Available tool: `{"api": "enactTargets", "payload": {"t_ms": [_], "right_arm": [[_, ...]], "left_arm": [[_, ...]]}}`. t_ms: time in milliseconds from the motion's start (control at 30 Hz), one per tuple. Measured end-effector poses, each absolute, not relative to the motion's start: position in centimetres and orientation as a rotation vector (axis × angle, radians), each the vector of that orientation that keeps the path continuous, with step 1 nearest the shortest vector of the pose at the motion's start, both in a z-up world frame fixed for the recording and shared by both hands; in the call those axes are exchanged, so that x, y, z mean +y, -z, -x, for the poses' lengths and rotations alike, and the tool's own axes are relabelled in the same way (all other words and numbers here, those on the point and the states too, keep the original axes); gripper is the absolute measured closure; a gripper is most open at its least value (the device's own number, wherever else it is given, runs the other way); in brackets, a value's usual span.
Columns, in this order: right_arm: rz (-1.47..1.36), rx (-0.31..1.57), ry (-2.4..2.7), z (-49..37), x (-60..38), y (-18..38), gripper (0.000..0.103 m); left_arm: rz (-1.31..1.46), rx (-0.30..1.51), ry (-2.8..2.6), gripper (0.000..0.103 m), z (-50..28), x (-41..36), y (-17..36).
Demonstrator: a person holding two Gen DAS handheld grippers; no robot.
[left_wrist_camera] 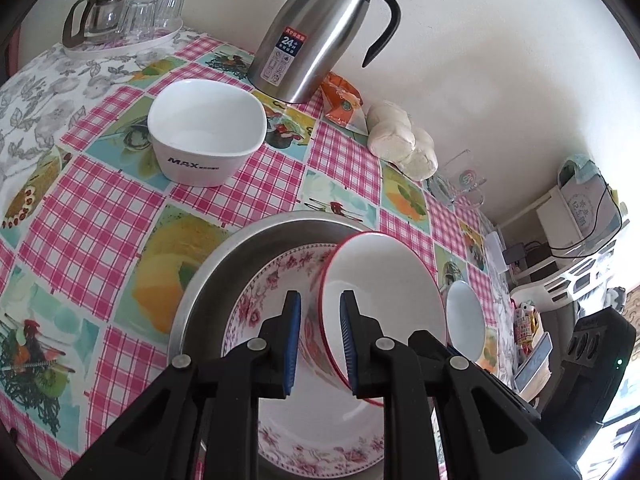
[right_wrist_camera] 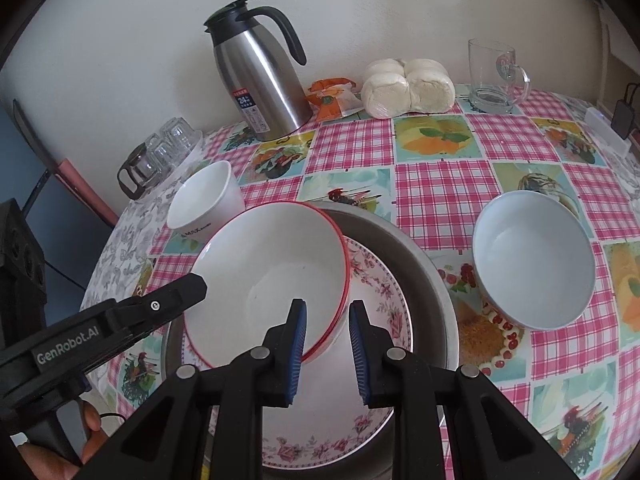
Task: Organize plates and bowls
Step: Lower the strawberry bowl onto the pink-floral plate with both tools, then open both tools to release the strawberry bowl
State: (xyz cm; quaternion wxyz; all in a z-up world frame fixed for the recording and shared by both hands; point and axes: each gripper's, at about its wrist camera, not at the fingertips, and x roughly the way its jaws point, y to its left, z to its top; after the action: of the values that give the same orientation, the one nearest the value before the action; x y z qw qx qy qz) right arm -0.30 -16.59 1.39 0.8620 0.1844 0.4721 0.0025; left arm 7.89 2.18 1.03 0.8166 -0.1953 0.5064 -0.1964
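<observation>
A white red-rimmed bowl (left_wrist_camera: 384, 288) (right_wrist_camera: 272, 272) hangs tilted over a floral deep plate (left_wrist_camera: 256, 304) (right_wrist_camera: 380, 288), which lies inside a round metal basin (left_wrist_camera: 224, 264) (right_wrist_camera: 424, 280). My left gripper (left_wrist_camera: 320, 344) is shut on the bowl's wall; in the right wrist view it reaches in from the left, with its fingertip (right_wrist_camera: 192, 286) at the rim. My right gripper (right_wrist_camera: 328, 348) has the opposite rim between its narrow-set blue pads and is shut on it. A white square bowl (left_wrist_camera: 204, 128) (right_wrist_camera: 208, 196) and a pale blue bowl (left_wrist_camera: 466, 320) (right_wrist_camera: 532, 264) stand empty on the checked tablecloth.
A steel flask (left_wrist_camera: 316, 36) (right_wrist_camera: 260, 80), wrapped buns (left_wrist_camera: 400, 140) (right_wrist_camera: 408, 84), an orange packet (right_wrist_camera: 332, 96) and a glass mug (right_wrist_camera: 494, 76) line the wall. A tray of glasses (left_wrist_camera: 128, 16) (right_wrist_camera: 160, 156) sits at the back left corner. A hand (right_wrist_camera: 48, 464) holds the left gripper.
</observation>
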Motion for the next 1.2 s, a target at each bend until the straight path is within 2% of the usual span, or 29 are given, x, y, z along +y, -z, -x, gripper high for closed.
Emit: {"api": "enactTargets", "payload": {"t_ms": [900, 1200], "right_arm": [[-0.357, 1.063, -0.014, 0.5, -15.9, -1.1, 0.075], [-0.385, 1.023, 0.034, 0.8, -17.3, -2.1, 0.076]], "left_arm": [[0.396, 1.146, 0.421, 0.080, -6.6, 1.6, -1.1], [0.366, 1.070, 0.334, 0.075, -6.7, 2.9, -2.6]]}}
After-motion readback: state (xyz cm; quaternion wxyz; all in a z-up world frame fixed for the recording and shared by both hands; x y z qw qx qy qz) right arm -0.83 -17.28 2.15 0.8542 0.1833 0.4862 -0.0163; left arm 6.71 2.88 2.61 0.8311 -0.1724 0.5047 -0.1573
